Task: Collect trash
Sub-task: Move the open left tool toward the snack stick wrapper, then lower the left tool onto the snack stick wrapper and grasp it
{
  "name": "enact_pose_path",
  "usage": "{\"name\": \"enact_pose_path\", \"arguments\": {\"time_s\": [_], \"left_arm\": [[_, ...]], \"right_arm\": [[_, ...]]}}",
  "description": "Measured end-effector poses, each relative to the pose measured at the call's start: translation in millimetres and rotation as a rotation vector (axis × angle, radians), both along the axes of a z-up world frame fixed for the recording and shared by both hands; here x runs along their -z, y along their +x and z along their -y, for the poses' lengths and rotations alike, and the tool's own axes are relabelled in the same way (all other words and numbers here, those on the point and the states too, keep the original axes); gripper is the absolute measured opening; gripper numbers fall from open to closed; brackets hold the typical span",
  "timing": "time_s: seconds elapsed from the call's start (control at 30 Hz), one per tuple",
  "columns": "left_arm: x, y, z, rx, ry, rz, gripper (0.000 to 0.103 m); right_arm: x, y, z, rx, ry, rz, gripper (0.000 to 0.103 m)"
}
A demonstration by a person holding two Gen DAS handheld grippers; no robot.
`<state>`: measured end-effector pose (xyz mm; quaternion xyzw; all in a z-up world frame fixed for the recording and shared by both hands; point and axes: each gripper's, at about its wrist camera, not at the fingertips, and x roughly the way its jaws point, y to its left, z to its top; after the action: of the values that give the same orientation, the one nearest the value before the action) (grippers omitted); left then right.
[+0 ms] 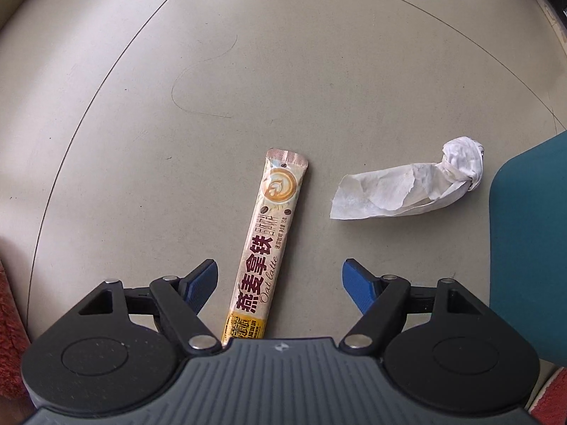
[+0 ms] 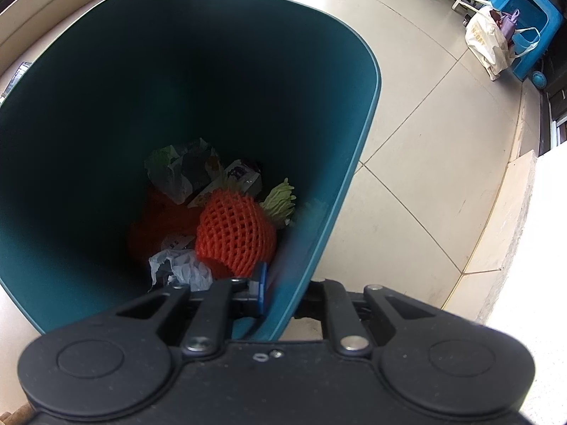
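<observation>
The left gripper [image 1: 280, 276] hangs, jaws open, astride the coffee sachet [image 1: 264, 248] on the floor, ready to close, while the right gripper [image 2: 280, 294] clamps the bin [image 2: 358, 163] rim.

1. Long glossy foil-look coffee sachet [image 1: 265, 244], smooth, printed, crimped ribbed seal at its top end.
2. White crumpled tissue paper [image 1: 407, 191], matt, soft, creased, twisted at one end.
3. Beige floor tiles [image 1: 141, 106], smooth, low sheen, thin grout lines.
4. Teal plastic bin [image 2: 358, 113], smooth, semi-matt walls.
5. Orange foam fruit net [image 2: 235, 233], matt, open mesh.
6. Left gripper [image 1: 280, 279]: black matt plastic arms, blue ribbed pads [image 1: 358, 283], shiny metal pins.
</observation>
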<state>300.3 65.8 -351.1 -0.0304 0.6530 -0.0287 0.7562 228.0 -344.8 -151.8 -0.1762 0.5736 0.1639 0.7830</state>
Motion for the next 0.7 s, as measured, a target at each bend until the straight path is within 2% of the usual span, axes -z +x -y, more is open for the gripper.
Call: {"name": "enact_pose_path", "arguments": {"time_s": [0.07,0.13,0.2,0.27,0.3,0.33,0.37,0.4,0.47,0.6,0.7], "left_arm": [[5.5,0.2,-0.7,-0.008,0.005,-0.014,0.064],[9.2,-0.6,-3.9,-0.025,0.01,-0.02,0.062],[11.4,-2.0,-7.8,-0.041,0.009,-0.022,0.052],[10.9,-3.4,-9.9,-0.045,0.007,-0.021,0.052],[10.4,-4.4,-10.4,-0.048,0.013,-0.02,0.048],[9.3,-5.6,-11.0,-0.05,0.022,-0.016,0.044],[7.4,-4.4,-10.7,-0.05,0.031,-0.012,0.034],[6.5,-4.4,-13.2,-0.051,0.032,-0.012,0.03],[5.8,-6.9,-14.2,-0.055,0.027,-0.02,0.027],[0.7,-14.2,-11.2,-0.052,0.068,-0.014,0.024],[-14.9,-20.9,-8.6,-0.06,0.075,-0.003,0.024]], "right_arm": [[-2.2,0.8,0.8,-0.002,-0.002,-0.003,0.012],[-2.1,1.5,0.7,0.001,-0.004,-0.005,0.012],[-1.8,2.5,0.2,0.001,-0.006,-0.007,0.012],[-1.5,3.3,-0.1,0.004,-0.006,-0.01,0.012],[-1.2,3.7,-0.3,0.005,-0.007,-0.011,0.011],[-1.0,3.7,-0.5,0.004,-0.009,-0.01,0.011],[-1.0,3.6,-0.8,0.003,-0.011,-0.009,0.011],[-0.9,3.5,-0.9,0.003,-0.012,-0.009,0.011],[-0.5,3.4,-0.8,0.004,-0.011,-0.009,0.011],[-0.3,2.7,0.3,0.006,-0.008,-0.006,0.011],[-2.5,1.4,1.7,0.012,-0.002,-0.001,0.01]]}}
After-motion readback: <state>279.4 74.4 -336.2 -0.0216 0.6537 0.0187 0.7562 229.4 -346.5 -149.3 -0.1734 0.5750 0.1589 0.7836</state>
